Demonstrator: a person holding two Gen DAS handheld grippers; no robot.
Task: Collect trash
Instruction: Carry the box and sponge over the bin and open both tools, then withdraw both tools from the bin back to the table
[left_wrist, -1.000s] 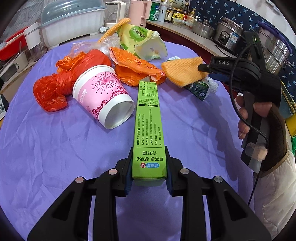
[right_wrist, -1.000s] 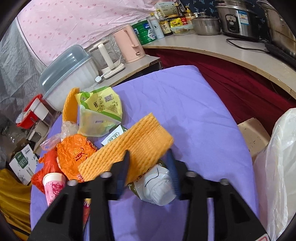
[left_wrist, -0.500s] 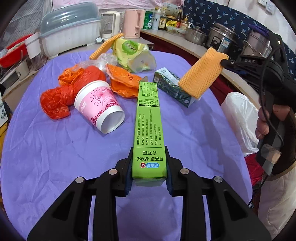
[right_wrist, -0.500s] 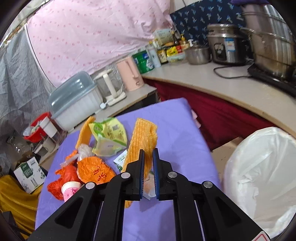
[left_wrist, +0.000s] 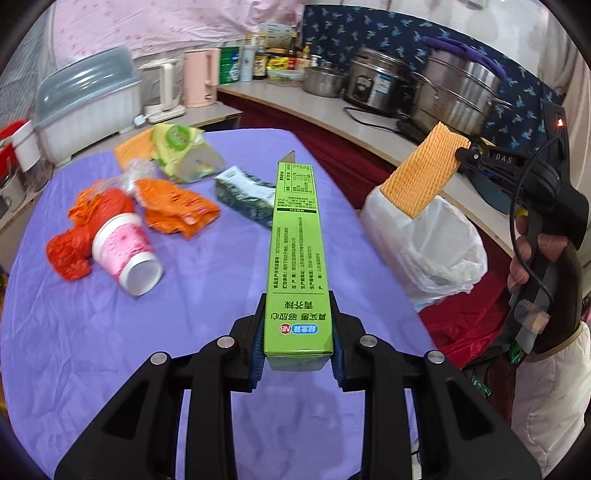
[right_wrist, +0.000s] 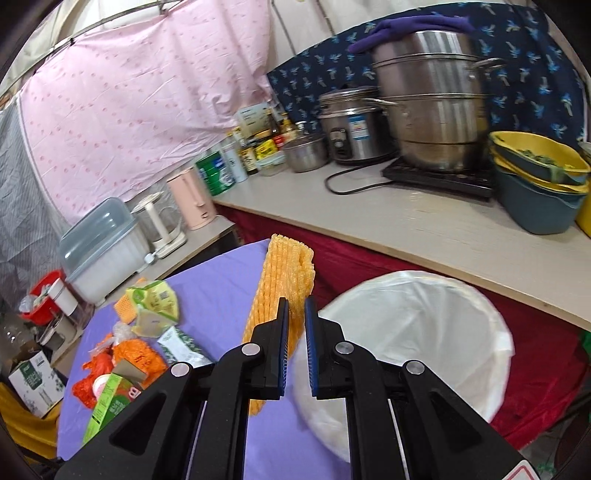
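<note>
Left claw (left_wrist: 295, 347): clamped on the near end of a long green carton (left_wrist: 297, 258); blue pads press its two sides.
Green carton: slim rectangular cardboard box, glossy lime green with dark print, far flap open; it juts forward from the left claw, above the table (left_wrist: 92, 350).
Table: covered in smooth purple cloth, under and ahead of the left claw.
Red plastic bag (left_wrist: 74, 243): crumpled, thin film, far left of the left claw, touching the cup.
Paper cup (left_wrist: 125, 254): pink-and-white, lying on its side, open mouth toward the camera, left of the carton.
Orange wrapper (left_wrist: 173, 210): creased, shiny, beyond the cup.
Yellow-green pouch (left_wrist: 181, 151): torn open, at the far edge of the pile.
Dark green packet (left_wrist: 247, 195): flattened, just left of the carton's far end.
Right claw (right_wrist: 295, 350): nearly closed, gripping orange foam netting (right_wrist: 284, 291).
Orange foam netting: soft ribbed mesh sleeve, folded flat, standing up out of the right claw.
Bin bag (right_wrist: 424, 332): white translucent plastic, round open mouth, just right of and below the right claw.
</note>
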